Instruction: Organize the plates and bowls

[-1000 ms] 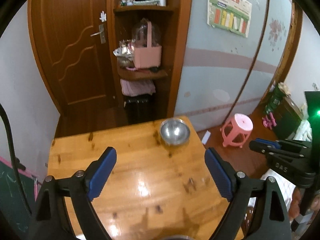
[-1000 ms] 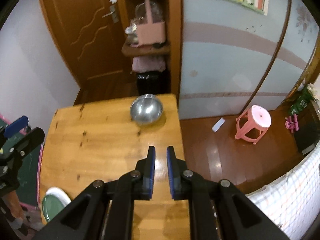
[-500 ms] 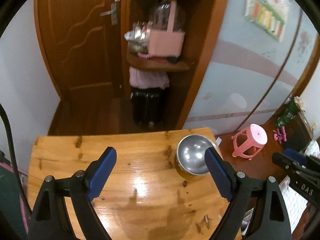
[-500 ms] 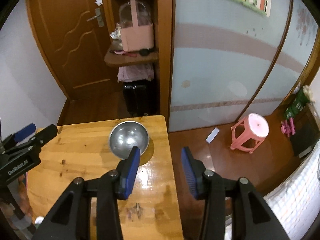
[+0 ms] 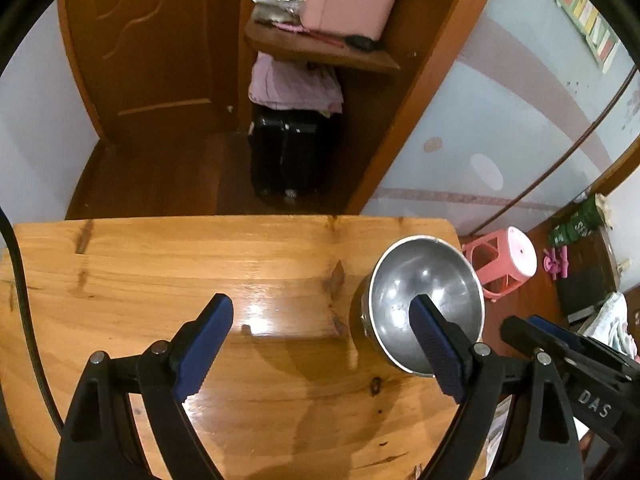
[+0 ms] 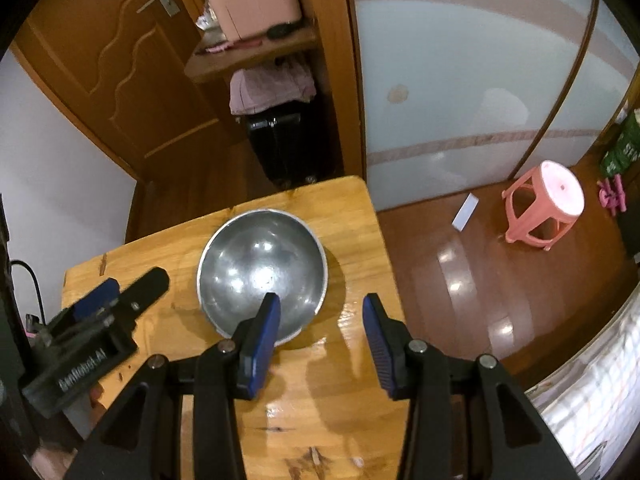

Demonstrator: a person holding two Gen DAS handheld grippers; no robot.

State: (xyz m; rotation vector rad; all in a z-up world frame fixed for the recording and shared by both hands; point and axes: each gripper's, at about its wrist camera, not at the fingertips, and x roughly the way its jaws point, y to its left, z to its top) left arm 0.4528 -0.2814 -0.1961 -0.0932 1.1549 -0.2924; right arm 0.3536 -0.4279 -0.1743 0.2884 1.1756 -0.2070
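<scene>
A steel bowl point(image 5: 424, 276) point(image 6: 260, 264) stands upright near the far right corner of the wooden table point(image 5: 160, 260) point(image 6: 340, 400). My right gripper point(image 6: 320, 300) is open, tilted down over the bowl's near right rim. Its left finger point(image 6: 260, 336) overlaps the bowl's inside and its right finger point(image 6: 380, 344) stands outside the rim; the pads do not press on it. My left gripper point(image 5: 320, 304) is wide open over bare table just left of the bowl, with nothing between its fingers. Each gripper shows in the other's view: the left gripper point(image 6: 112, 296), the right gripper point(image 5: 560, 340).
The table ends just beyond and to the right of the bowl. On the floor past it stand a pink stool point(image 5: 516, 256) point(image 6: 552, 200) and a black suitcase point(image 5: 288, 152) under a shelf. A checked cloth point(image 6: 592, 380) lies at the right.
Both grippers have come down and forward to the bowl, which now looks much larger. The right jaws went from nearly shut to open. The left jaws stayed wide.
</scene>
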